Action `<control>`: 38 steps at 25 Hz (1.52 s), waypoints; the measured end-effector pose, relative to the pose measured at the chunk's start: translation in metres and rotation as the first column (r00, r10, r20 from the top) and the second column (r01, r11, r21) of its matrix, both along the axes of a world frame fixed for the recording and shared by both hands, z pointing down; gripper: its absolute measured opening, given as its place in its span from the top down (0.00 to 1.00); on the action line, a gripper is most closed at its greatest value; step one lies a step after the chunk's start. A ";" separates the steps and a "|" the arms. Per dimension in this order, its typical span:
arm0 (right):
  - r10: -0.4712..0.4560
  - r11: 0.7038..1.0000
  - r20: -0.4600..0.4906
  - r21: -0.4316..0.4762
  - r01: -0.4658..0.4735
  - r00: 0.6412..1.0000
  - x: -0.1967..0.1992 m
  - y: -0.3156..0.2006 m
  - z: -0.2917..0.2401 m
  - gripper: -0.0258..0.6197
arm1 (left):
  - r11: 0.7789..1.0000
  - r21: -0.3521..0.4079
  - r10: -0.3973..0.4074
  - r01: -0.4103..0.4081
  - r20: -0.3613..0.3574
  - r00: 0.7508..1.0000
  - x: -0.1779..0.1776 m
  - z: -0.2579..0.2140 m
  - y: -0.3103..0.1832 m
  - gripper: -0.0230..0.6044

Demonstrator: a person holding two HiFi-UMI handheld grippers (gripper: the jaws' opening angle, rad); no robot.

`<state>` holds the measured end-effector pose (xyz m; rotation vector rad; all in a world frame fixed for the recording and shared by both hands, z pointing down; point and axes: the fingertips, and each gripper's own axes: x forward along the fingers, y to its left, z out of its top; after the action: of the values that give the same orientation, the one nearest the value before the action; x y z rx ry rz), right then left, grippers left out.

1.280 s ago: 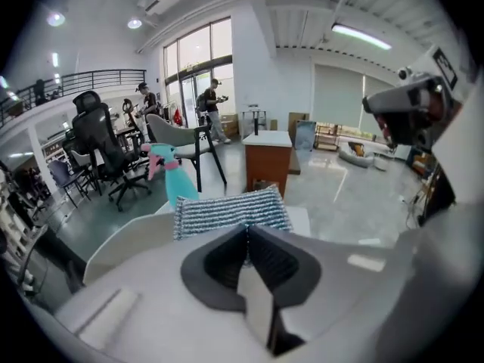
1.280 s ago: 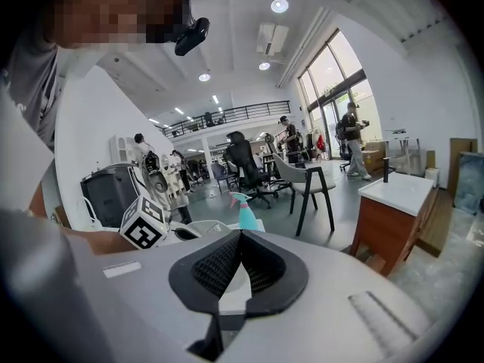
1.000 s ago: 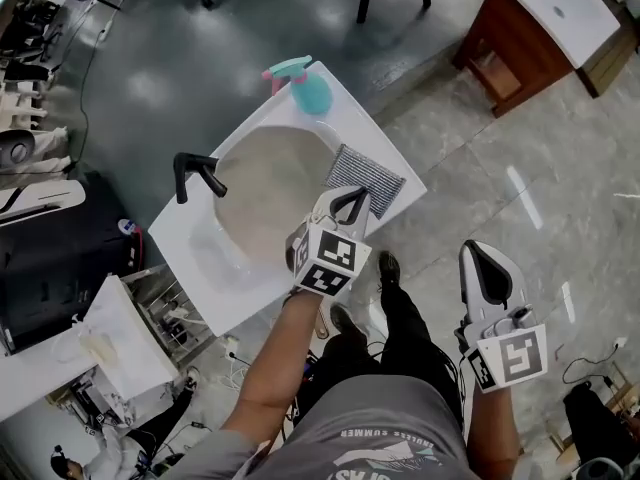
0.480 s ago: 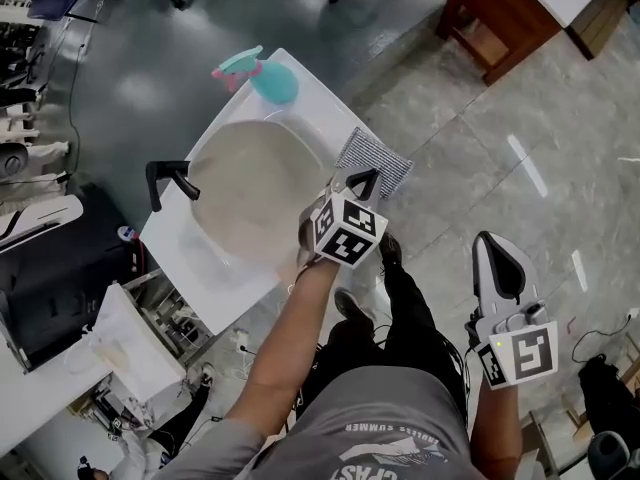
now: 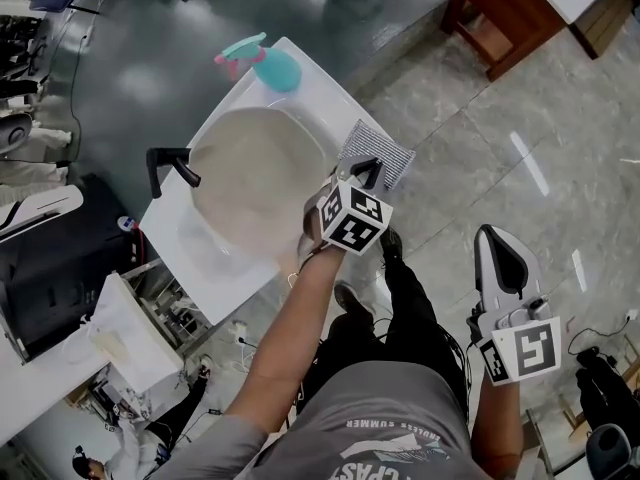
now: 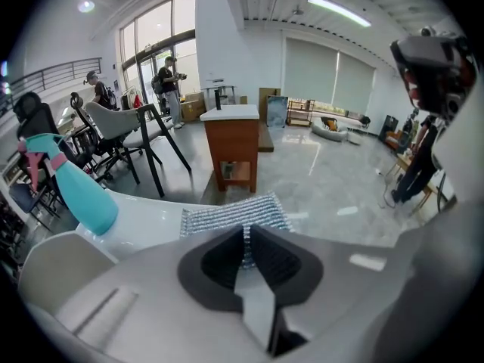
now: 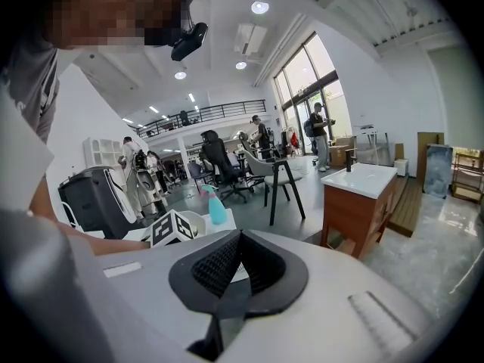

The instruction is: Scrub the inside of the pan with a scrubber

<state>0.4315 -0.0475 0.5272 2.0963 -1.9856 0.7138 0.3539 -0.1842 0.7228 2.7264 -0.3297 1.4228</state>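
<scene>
Big open room, glossy tiled floor (image 5: 540,138), wooden cabinet (image 5: 497,23) with a white top farther back. Chairs (image 6: 121,131) and a few people stand by the windows in the left gripper view.

White tabletop (image 5: 330,100) with a round basin (image 5: 250,173) sunk into it. Black faucet (image 5: 168,165) at the basin's far-left rim. Teal bottle (image 5: 265,65) with a pink trigger lies at the back corner.

Scrubber (image 5: 385,153): grey striped pad, flat on the tabletop's right edge, just beside the basin, not in it.

Left tool (image 5: 368,168): low over the near edge of the scrubber, tips aimed at it. Jaws are opening, only a narrow slit so far. Left gripper view shows the scrubber's weave through that slit, but the pad lies beyond the tips. Nothing between the pads, no grip. Can't tell whether the tips touch the scrubber.

Right tool (image 5: 495,240): off to the person's right, over the floor, well apart from the tabletop. Jaws together at the tips and empty. Its view looks across the room toward the tabletop, with the left tool's marker cube in frame.
</scene>
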 end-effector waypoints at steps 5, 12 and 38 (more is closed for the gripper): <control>-0.016 1.000 -0.013 0.018 0.016 1.000 -0.010 0.001 -0.011 0.96 | 1.000 0.001 0.013 -0.013 -0.060 0.998 0.000 -0.021 0.004 0.86; -0.073 0.995 -0.037 0.061 0.075 0.997 -0.040 -0.003 -0.037 0.96 | 0.999 0.021 -0.025 0.030 -0.201 0.979 -0.023 -0.095 0.002 0.84; -0.399 0.821 -0.196 0.359 0.444 0.896 -0.312 0.006 -0.261 0.96 | 0.865 0.320 -0.099 0.387 -0.647 0.756 -0.387 -0.477 0.091 0.96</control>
<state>0.1199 -0.0418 0.2667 1.7041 -2.5692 0.1113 -0.0333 -0.0930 0.2460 3.1163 -1.0235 0.3541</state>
